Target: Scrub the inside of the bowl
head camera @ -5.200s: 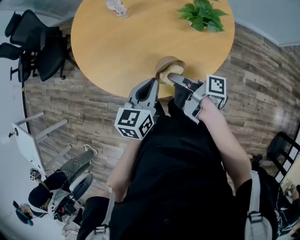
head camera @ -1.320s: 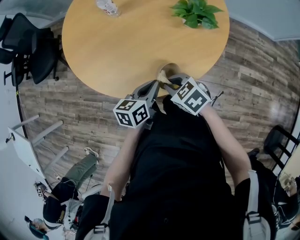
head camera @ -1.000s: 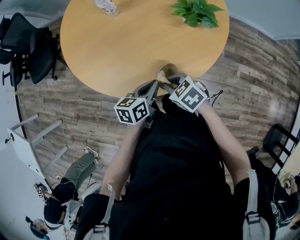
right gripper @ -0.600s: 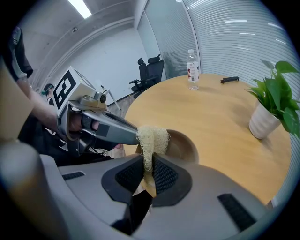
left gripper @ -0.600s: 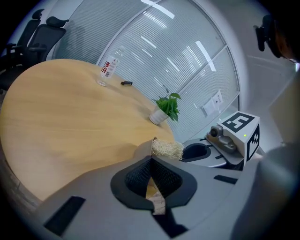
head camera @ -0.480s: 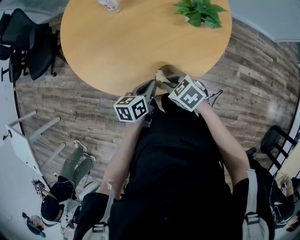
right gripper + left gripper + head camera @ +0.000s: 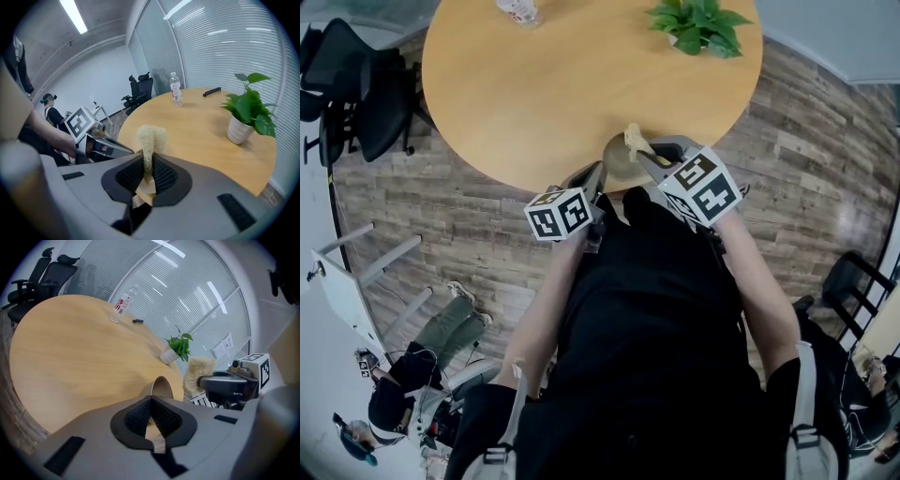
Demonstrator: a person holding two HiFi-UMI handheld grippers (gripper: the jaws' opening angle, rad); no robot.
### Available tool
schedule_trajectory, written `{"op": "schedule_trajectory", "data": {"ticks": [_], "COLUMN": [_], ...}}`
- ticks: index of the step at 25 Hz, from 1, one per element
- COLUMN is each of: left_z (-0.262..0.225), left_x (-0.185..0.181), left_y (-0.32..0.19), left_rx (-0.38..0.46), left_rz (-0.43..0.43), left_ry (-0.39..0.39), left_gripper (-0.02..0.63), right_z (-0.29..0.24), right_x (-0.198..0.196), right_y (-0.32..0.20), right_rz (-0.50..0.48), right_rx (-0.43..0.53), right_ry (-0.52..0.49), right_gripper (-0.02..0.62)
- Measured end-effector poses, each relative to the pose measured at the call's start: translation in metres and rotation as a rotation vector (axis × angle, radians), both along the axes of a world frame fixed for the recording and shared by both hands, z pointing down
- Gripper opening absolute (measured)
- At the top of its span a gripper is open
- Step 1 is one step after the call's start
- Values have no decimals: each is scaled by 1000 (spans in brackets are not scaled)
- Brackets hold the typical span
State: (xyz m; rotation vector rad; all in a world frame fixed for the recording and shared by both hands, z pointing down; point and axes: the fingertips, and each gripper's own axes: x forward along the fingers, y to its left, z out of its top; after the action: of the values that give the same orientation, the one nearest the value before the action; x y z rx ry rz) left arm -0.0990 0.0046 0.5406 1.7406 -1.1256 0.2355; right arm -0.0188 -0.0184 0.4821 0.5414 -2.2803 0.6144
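Tan round bowl [image 7: 617,156] stood tipped up at the near edge of the round wooden table [image 7: 534,84]. My left tongs [image 7: 151,416] pinched its rim to steady it. My right tongs [image 7: 147,176] squeezed the fluffy beige scrubber [image 7: 151,138] just beside it, ready to rub inside.

Round wooden table [image 7: 534,84], plank floor [image 7: 806,187], office chairs [image 7: 356,89]

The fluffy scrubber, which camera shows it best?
The right gripper view: the scrubber stands right in the middle, pinched in the right tool. The left gripper view shows it from the side, beside the bowl. The head view shows only a small tuft by the bowl.
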Motion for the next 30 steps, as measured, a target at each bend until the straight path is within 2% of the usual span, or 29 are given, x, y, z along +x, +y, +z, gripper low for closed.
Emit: {"op": "schedule_trajectory", "data": {"ticks": [5, 9, 12, 14, 20, 24, 26, 28, 30], "left_z": [7, 13, 17, 18, 22, 21, 20, 18, 13], "left_x": [-7, -9, -7, -10, -11, -15, -19, -23, -28], "left_y": [-1, -2, 0, 0, 0, 1, 1, 1, 2], "left_rx": [-34, -53, -67, -66, -68, -60, -54, -46, -37], "left_rz": [-41, -54, -58, -59, -57, -52, -57, -68, -81], "left_ry": [5, 1, 19, 1, -16, -62, -79, -88, -92], "left_gripper": [11, 12, 12, 12, 12, 15, 33, 94, 95], "right_z": [-22, -39, -52, -60, -64, -65, -65, -65, -67], "right_x": [19, 27, 33, 36, 47, 48, 48, 49, 52], "right_y": [-10, -15, -17, -18, -23, -19, -19, -19, -20], "right_rz": [35, 48, 32, 25, 49, 59, 58, 57, 67], "right_rx": [37, -4, 8, 19, 33, 43, 50, 61, 67], "right_ry": [-40, -157, -205, -223, -222, -217, -218, -219, -227], "right_gripper": [37, 37, 37, 37, 37, 37, 37, 37, 37]}}
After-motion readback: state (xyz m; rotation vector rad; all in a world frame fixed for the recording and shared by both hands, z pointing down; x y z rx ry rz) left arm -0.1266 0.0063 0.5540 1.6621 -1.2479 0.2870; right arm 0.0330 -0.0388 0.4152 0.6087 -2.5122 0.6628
